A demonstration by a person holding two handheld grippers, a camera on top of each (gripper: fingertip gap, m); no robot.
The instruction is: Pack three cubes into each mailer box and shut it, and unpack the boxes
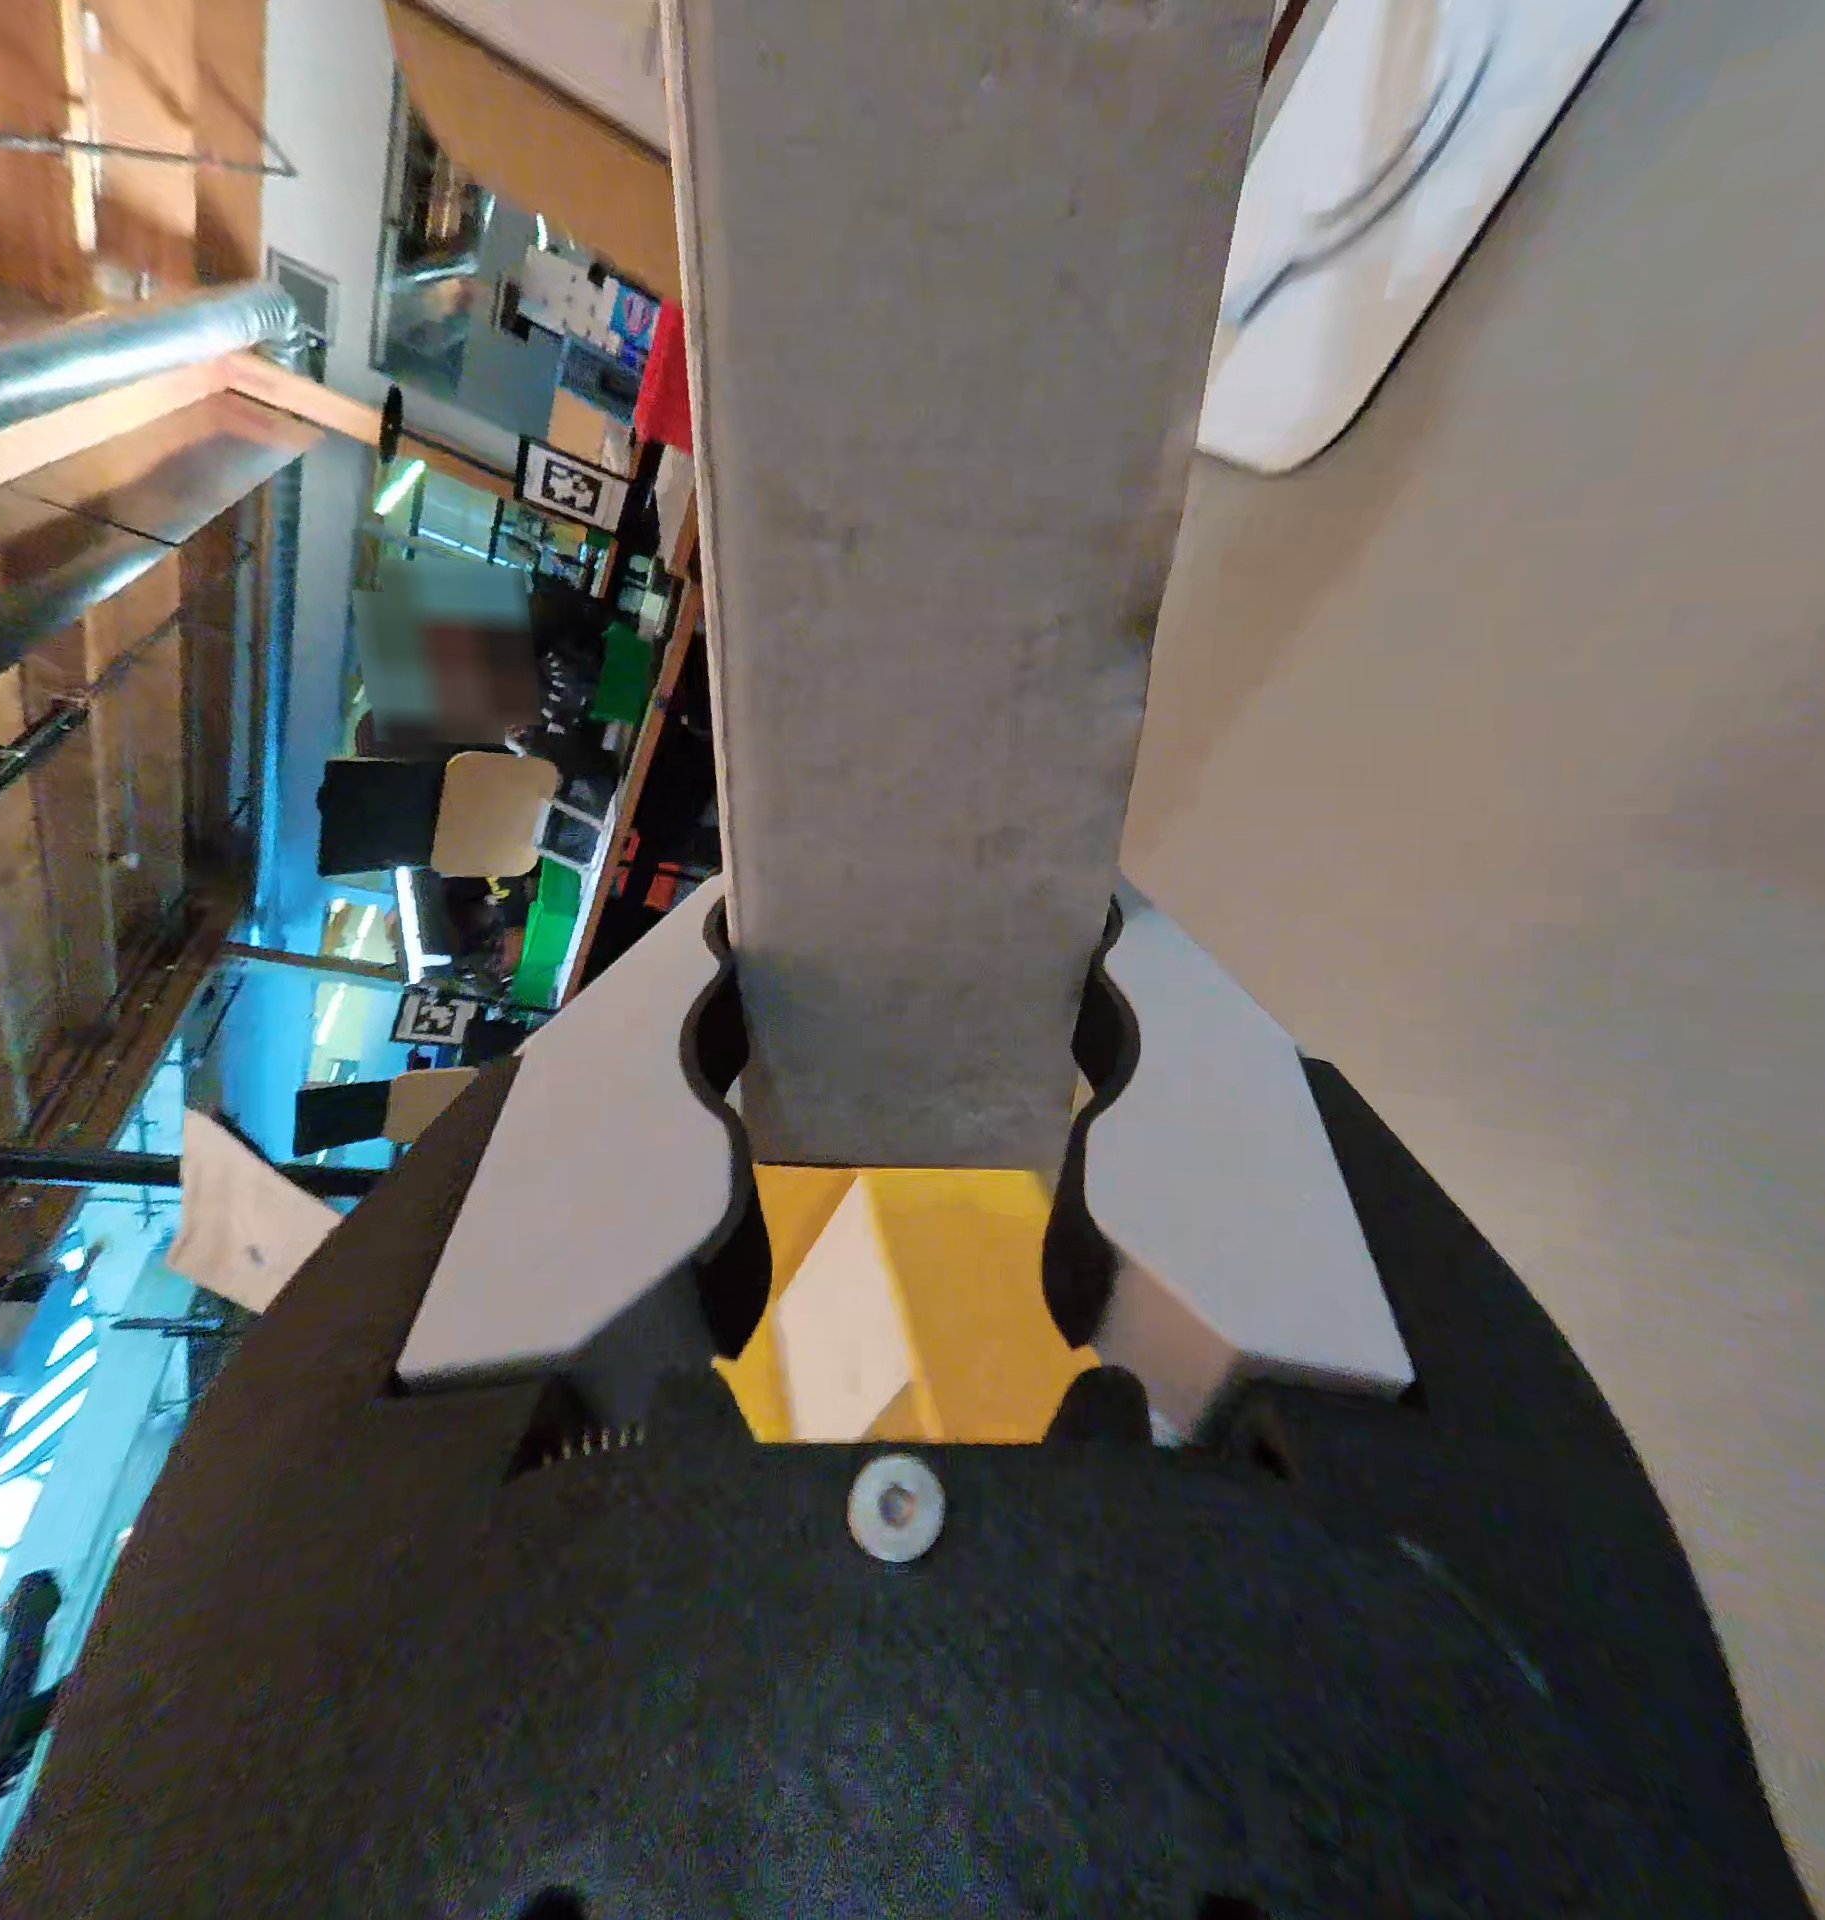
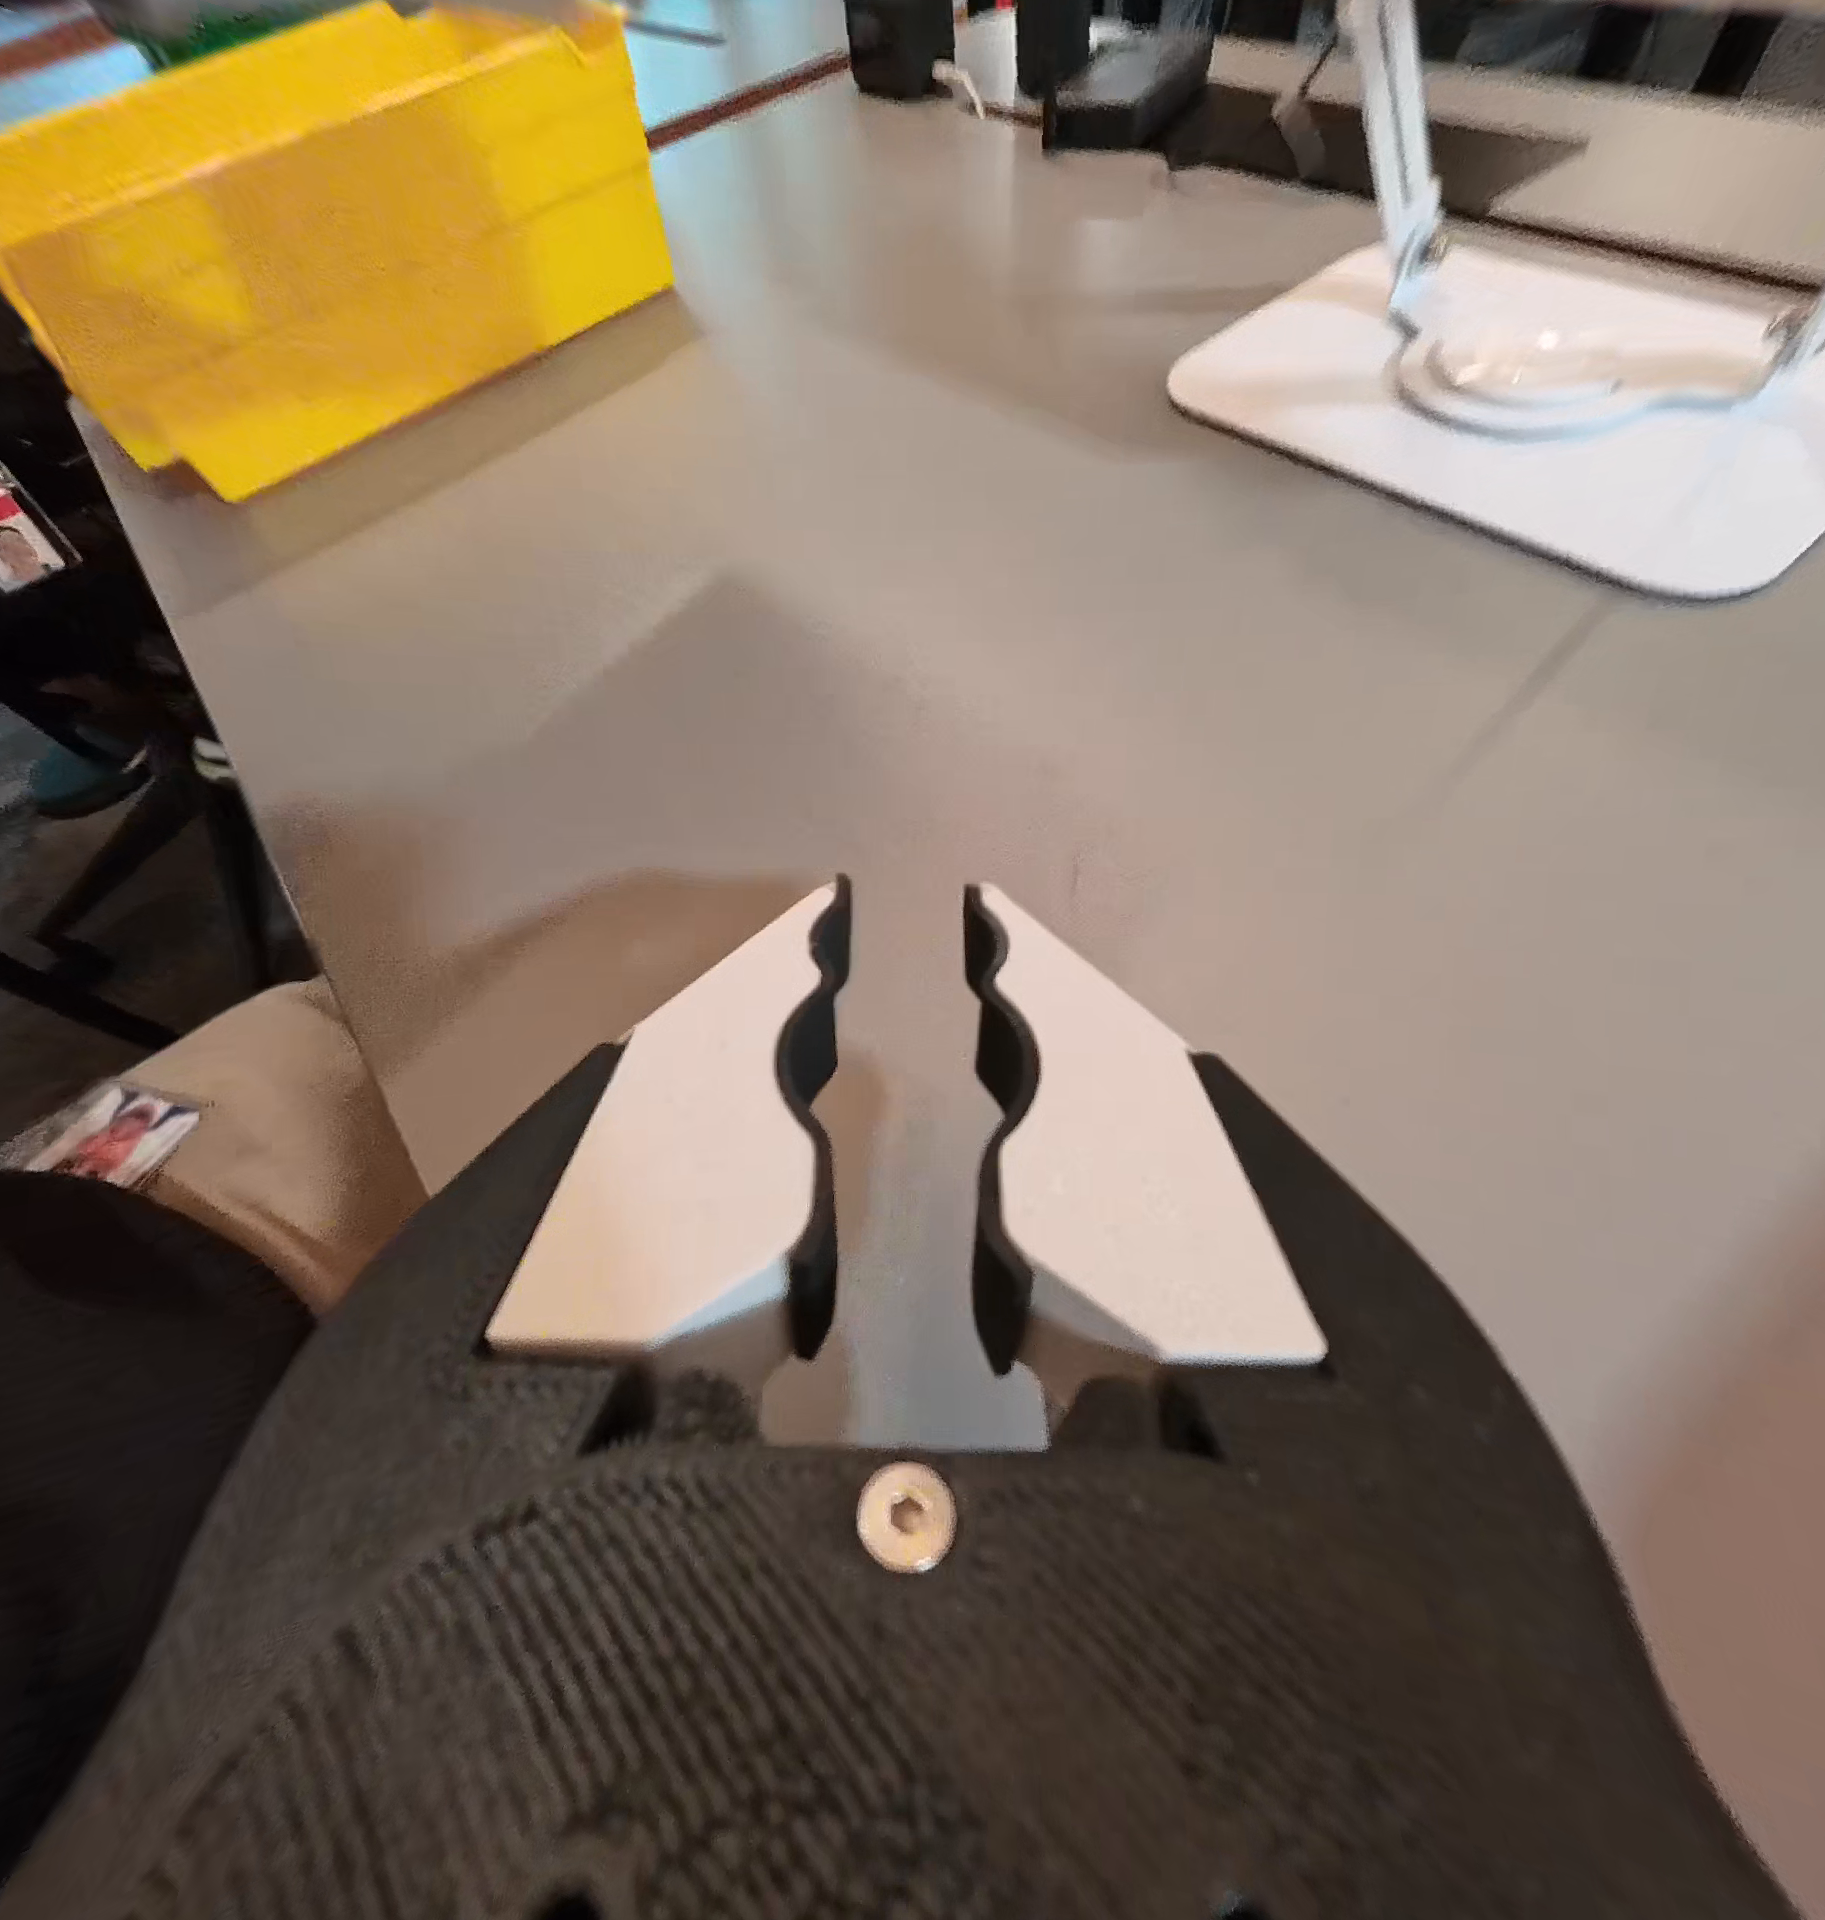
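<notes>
Grey cardboard, a mailer box [image 1: 949, 582] cut off at the frame's top, fills the centre of the left wrist view, clamped in the left gripper [image 1: 913, 1049]; yellow shows below, unclear. In the right wrist view, the right gripper [image 2: 906, 1039] hangs slightly parted and empty over the table [image 2: 991, 665], with a blurred yellow bin [image 2: 316, 229] upper left.

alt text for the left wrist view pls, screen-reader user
The left gripper, turned sideways, is clamped on a flat grey mailer box that fills the centre. A yellow bin shows below the box; a pale table lies right, a blurred workshop left.

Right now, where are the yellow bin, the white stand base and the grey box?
yellow bin [image 2: 347, 239], right wrist view, front wall.
white stand base [image 2: 1573, 457], right wrist view, flat plate.
grey box [image 1: 939, 623], left wrist view, broad face.
</notes>
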